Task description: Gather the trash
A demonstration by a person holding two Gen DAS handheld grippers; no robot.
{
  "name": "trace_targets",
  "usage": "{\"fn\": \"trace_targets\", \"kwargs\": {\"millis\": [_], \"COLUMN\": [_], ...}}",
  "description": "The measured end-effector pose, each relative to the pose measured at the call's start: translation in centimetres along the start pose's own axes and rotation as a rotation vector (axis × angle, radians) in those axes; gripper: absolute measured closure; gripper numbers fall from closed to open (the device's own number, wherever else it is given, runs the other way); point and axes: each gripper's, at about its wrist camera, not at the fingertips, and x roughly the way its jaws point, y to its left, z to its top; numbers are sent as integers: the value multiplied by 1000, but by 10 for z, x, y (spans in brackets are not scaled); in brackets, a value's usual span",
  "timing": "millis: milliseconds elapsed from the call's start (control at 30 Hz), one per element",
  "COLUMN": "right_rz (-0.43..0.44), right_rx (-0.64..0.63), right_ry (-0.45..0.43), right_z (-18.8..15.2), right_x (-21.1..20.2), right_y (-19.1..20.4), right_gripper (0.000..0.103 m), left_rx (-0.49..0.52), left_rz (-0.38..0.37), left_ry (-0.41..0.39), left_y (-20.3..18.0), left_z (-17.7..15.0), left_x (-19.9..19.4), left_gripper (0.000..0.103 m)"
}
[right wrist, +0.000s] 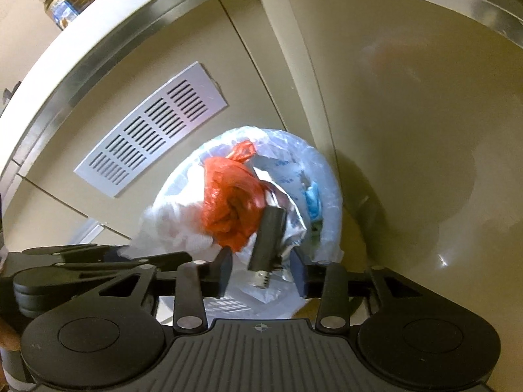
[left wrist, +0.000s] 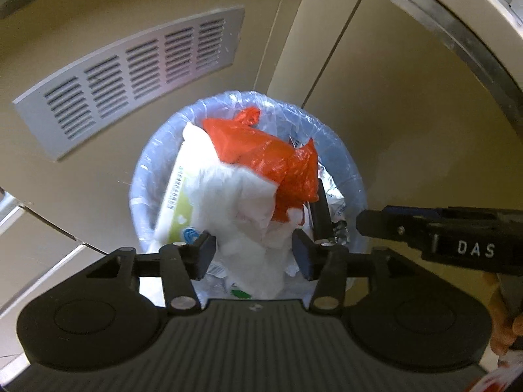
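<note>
Trash fills a round bin point(left wrist: 354, 176) lined with a clear plastic bag, standing on the floor against beige cabinet doors, just beside a slotted grey vent panel point(left wrist: 130, 75). On top lie an orange plastic bag point(left wrist: 278, 160), crumpled white plastic point(left wrist: 242, 196) and a white-and-green wipes pack point(left wrist: 176, 196). Left claw point(left wrist: 253, 253) hangs over the bin's near side, its jaws spread with white plastic showing between them, not pinched. Right claw point(right wrist: 263, 274) is also spread above the bin; a dark cylinder point(right wrist: 269, 238) with a metal end lies between its fingers, and neither pad visibly presses on it.
</note>
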Motion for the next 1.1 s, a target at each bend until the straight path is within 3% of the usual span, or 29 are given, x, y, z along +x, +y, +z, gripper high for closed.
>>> {"fn": "trace_targets", "kwargs": {"millis": [300, 567, 767, 967, 1100], "right_rz": [79, 139, 47, -86, -125], "right_rx": [-68, -286, -480, -608, -626], "right_ry": [-32, -36, -10, 8, 7], "right_z": [8, 9, -3, -11, -7], "right_x": [-2, 17, 59, 87, 90], "right_y": [23, 78, 117, 119, 109], "right_gripper": [61, 61, 61, 62, 87], "left_rx": [-13, -155, -270, -309, -310], "left_rz": [10, 101, 158, 168, 158], "left_ry": [-65, -112, -112, -101, -90], "left_y": [16, 58, 94, 109, 112], "left_z": [-4, -12, -22, -28, -31], "left_x": [-42, -73, -75, -70, -66], "left_gripper": [56, 57, 57, 57, 59]}}
